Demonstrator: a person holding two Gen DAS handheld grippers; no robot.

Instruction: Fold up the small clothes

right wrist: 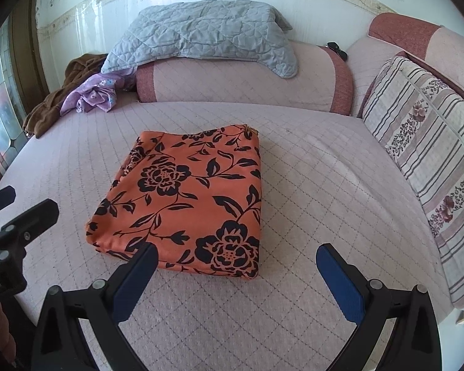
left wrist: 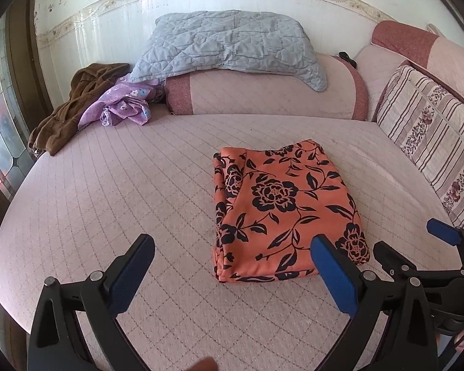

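An orange garment (right wrist: 188, 198) printed with black flowers lies folded into a neat, flat rectangle near the middle of a pink quilted bed (right wrist: 309, 185). It looks like thin, soft woven cloth, probably light and limp, so it would sag and unfold if lifted by one point. The stacked layered edges on its left side, seen from the left wrist view (left wrist: 219, 191), are likely the loosest part. The safest hold would be two corners of the near edge at once, pinching through all layers.

Both tools hover just in front of the garment's near edge, touching nothing. The left gripper (left wrist: 232, 266) has its fingers spread wide and empty; the right gripper (right wrist: 233, 275) is equally wide open and empty.

Counting: one folded orange garment. At the far left corner of the bed sit two unfolded pieces, one purple flowered cloth (left wrist: 120, 105) and one brown garment (left wrist: 68, 108). One grey quilted blanket (left wrist: 229, 43) drapes over one pink bolster (left wrist: 263, 95) at the head. One striped floral cushion (right wrist: 427, 160) leans along the right side.
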